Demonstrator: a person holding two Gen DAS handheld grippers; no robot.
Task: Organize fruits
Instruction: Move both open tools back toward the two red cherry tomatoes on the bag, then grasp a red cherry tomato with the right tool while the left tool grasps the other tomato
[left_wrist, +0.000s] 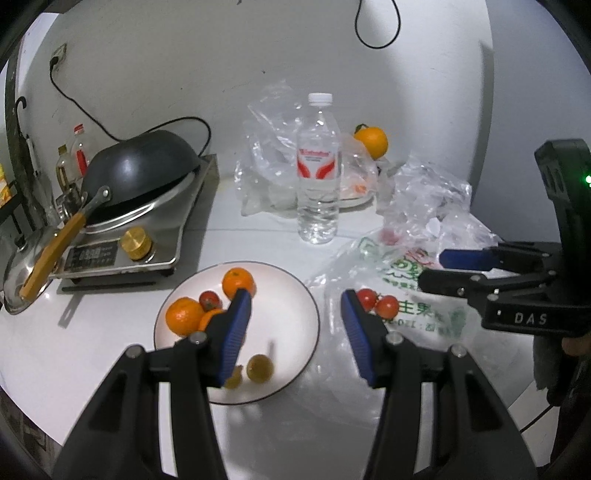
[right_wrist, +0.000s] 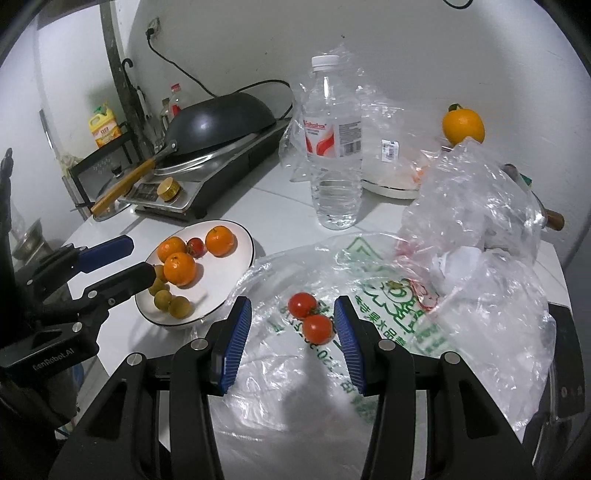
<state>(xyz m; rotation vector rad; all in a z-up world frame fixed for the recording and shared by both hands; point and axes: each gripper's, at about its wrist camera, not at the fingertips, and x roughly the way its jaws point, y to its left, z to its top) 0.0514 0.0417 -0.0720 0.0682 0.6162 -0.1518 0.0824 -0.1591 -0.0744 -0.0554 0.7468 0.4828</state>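
With oranges (right_wrist: 180, 268), longans (right_wrist: 179, 306) and one tomato already sitting on the plate (right_wrist: 242, 236), two cherry tomatoes (right_wrist: 310, 321) are still lying beside it on the printed bag (right_wrist: 388, 295), both the left hand-held gripper (left_wrist: 295, 332) and the right hand-held gripper (right_wrist: 291, 339) hanging part-open, holding nothing.

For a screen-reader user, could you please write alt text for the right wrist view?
Open right tongs hover over two red tomatoes lying on a printed plastic bag. To the left, a white plate holds oranges; a water bottle stands behind.
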